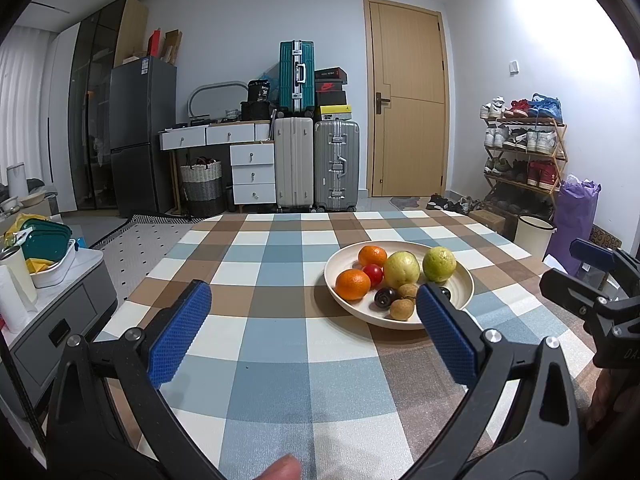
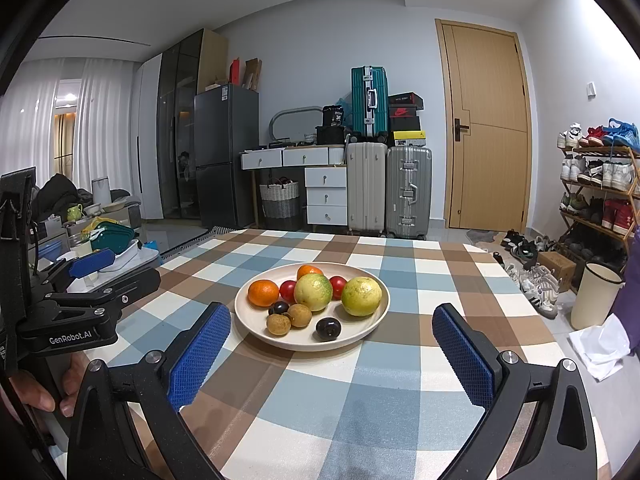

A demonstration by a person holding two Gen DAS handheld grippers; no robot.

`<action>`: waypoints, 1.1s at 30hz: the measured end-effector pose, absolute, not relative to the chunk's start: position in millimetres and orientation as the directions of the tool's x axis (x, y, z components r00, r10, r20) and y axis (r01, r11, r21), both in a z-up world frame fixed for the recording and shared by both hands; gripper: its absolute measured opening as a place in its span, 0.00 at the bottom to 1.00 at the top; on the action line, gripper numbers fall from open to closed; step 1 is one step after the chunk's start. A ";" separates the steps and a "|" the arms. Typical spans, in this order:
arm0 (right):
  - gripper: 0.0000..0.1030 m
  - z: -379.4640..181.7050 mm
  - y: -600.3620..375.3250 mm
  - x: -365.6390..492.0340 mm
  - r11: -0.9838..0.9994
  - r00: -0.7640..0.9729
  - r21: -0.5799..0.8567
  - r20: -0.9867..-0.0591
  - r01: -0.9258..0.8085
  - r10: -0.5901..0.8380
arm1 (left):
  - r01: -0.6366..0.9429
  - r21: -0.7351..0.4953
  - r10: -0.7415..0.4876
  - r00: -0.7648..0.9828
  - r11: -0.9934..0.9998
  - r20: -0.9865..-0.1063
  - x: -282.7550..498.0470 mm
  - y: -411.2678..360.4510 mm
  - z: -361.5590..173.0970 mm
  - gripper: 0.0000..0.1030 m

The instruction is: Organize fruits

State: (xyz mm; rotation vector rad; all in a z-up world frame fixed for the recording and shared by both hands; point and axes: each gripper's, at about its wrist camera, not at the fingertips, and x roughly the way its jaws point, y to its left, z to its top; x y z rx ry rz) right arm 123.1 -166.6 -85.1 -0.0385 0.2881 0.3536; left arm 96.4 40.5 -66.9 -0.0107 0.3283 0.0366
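Left claw point(image 1: 316, 334) and right claw point(image 2: 330, 356) agape, empty.

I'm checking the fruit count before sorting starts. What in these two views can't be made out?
- Left wrist view: the left gripper's right finger covers part of the plate and most of one dark fruit.
- Right wrist view: the far orange sits half behind a yellow-green fruit.
- Both views: the table's near edge is cut off.

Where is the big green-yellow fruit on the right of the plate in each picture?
Left wrist view: the green-yellow fruit sits at the plate's far right, right of picture centre, above the left gripper's right finger.
Right wrist view: the same fruit sits on the plate's right side, just right of centre.
Shared landmark: the teal suitcase stacked against the back wall.
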 end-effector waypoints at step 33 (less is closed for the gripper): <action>1.00 -85.1 -166.7 123.2 0.938 0.898 0.013 -0.285 -0.347 0.336 | -0.064 -0.005 0.059 0.945 0.998 -0.321 97.7 44.6 -67.6 0.99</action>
